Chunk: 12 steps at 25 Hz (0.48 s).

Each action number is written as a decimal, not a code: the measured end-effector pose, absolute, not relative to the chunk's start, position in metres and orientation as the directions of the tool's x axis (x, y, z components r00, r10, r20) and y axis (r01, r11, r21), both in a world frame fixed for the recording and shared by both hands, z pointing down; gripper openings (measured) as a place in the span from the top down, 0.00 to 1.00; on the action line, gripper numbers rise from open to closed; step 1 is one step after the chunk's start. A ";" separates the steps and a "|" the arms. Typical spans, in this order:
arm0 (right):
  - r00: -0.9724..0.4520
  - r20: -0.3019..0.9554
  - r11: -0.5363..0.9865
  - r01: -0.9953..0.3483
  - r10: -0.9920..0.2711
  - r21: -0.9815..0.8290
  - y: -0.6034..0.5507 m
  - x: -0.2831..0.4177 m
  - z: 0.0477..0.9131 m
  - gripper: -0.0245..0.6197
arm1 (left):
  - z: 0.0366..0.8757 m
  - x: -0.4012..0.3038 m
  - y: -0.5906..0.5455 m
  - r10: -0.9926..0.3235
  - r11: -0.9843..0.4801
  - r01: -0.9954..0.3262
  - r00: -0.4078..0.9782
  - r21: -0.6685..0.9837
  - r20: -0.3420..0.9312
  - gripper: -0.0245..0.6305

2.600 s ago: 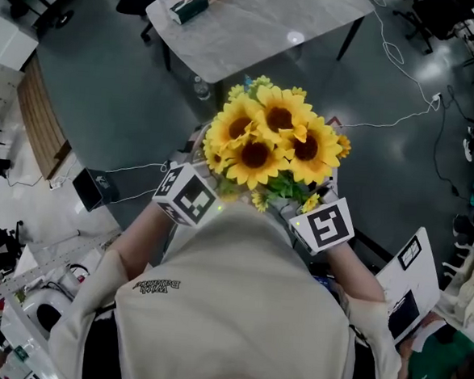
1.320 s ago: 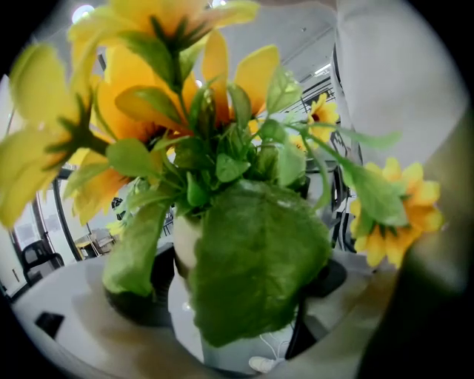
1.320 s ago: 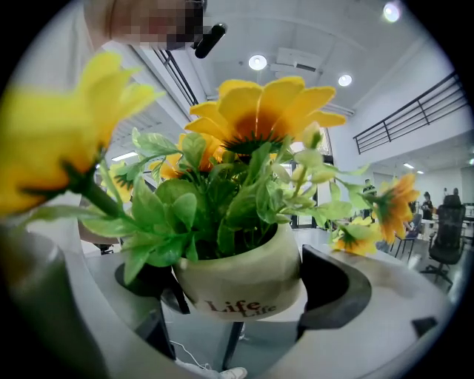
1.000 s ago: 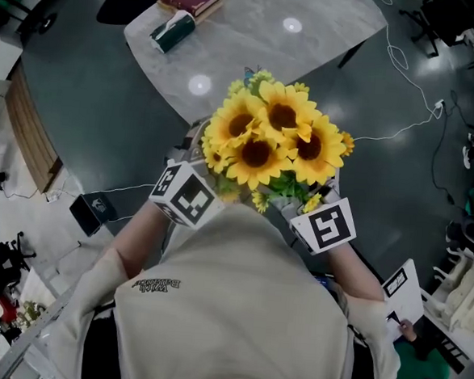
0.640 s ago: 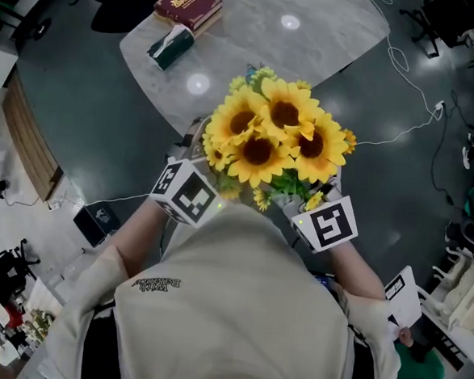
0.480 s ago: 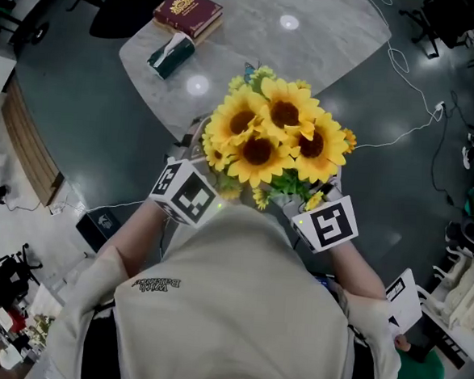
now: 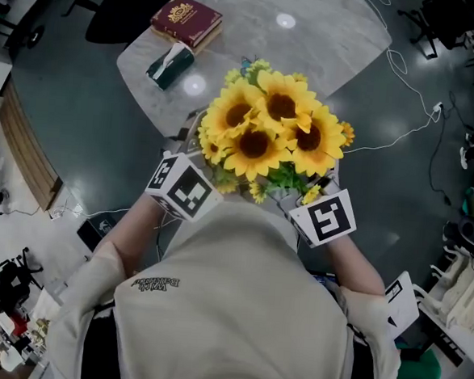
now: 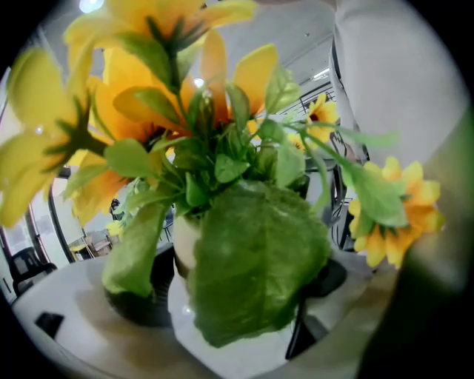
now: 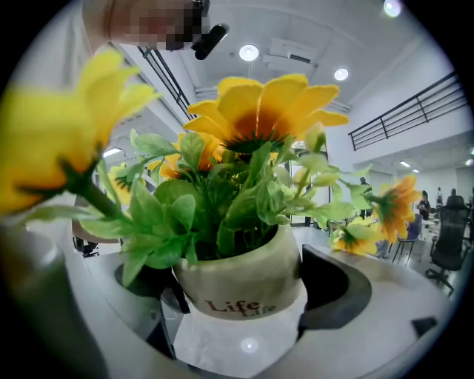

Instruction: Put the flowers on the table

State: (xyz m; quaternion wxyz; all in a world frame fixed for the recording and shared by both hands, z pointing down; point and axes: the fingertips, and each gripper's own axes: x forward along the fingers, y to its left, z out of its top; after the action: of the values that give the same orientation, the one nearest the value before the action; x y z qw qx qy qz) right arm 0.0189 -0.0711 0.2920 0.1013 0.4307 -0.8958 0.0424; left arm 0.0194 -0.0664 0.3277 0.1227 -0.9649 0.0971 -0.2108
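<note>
A bunch of yellow sunflowers [image 7: 266,126] stands in a cream pot marked "Life" [image 9: 237,277]. I carry it in front of my chest. In the head view the left marker cube [image 7: 180,187] and the right marker cube [image 7: 324,217] flank the bouquet, and the blooms hide both sets of jaws. My right gripper [image 9: 241,296] has its dark jaws on either side of the pot. My left gripper [image 8: 222,296] also straddles the pot [image 8: 184,240], mostly hidden behind a big green leaf [image 8: 255,259]. The grey marble table [image 7: 312,44] lies just beyond the flowers.
On the table's left end lie a red book [image 7: 186,21] and a green tissue box [image 7: 170,64]. A dark chair [image 7: 124,11] stands beside that end. White cables [image 7: 395,127] run across the dark floor at right. Wooden furniture [image 7: 30,142] lies at left.
The table has drawn nearer and now reaches under the top of the bouquet; the book and tissue box have come into view. Both grippers keep their hold on the pot.
</note>
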 end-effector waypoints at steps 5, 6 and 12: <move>-0.618 0.216 0.636 -0.772 -0.756 0.017 -0.078 0.027 0.290 0.13 | 0.325 0.026 -0.073 -0.262 -0.946 -0.158 0.888 -0.284 0.379 0.25; -0.619 0.216 0.636 -0.771 -0.755 0.017 -0.078 0.027 0.290 0.13 | 0.324 0.025 -0.073 -0.266 -0.945 -0.161 0.886 -0.285 0.380 0.25; -0.643 0.207 0.659 -0.752 -0.737 0.012 -0.077 0.027 0.289 0.13 | 0.323 0.026 -0.072 -0.284 -0.942 -0.182 0.879 -0.281 0.382 0.25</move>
State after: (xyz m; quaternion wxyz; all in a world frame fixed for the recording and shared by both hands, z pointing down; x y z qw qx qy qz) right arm 0.0271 -0.0765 0.2890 0.0970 0.4112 -0.9056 0.0376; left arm 0.0256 -0.0718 0.3235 0.1192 -0.9620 0.1212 -0.2138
